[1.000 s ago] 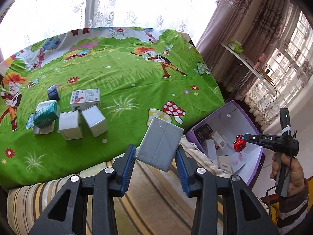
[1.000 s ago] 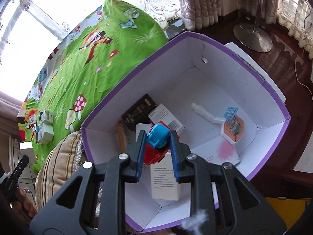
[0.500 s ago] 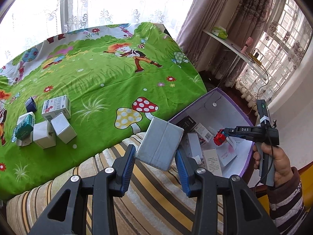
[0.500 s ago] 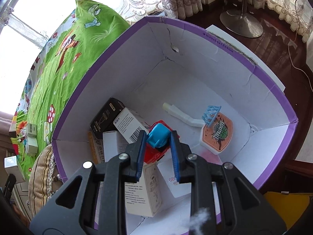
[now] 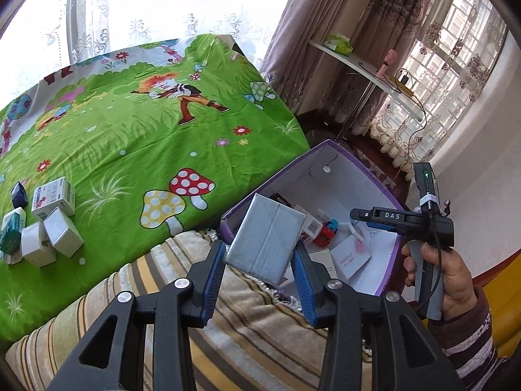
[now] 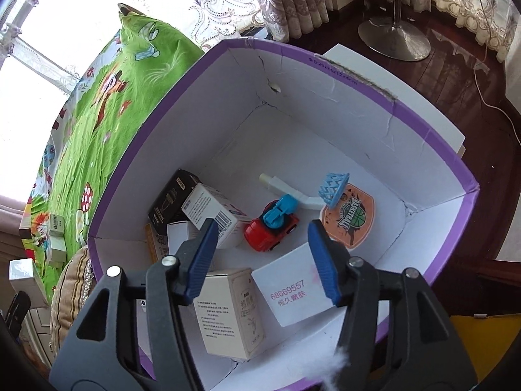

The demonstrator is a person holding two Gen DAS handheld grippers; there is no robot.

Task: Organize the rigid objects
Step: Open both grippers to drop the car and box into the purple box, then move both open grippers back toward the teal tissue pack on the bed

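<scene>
Released: small red toy car with blue top [image 6: 273, 228] has dropped from my right gripper [image 6: 262, 247], whose jaws have just been opening, into the purple-rimmed white cardboard box [image 6: 358, 123].
Car: one, upright, lying diagonally.
Left gripper [image 5: 259, 262]: pinching one tilted grey taped rectangular box [image 5: 265, 239].

Bright daylight, blown-out windows [image 5: 156, 6], sharp focus, fisheye edge distortion
</scene>
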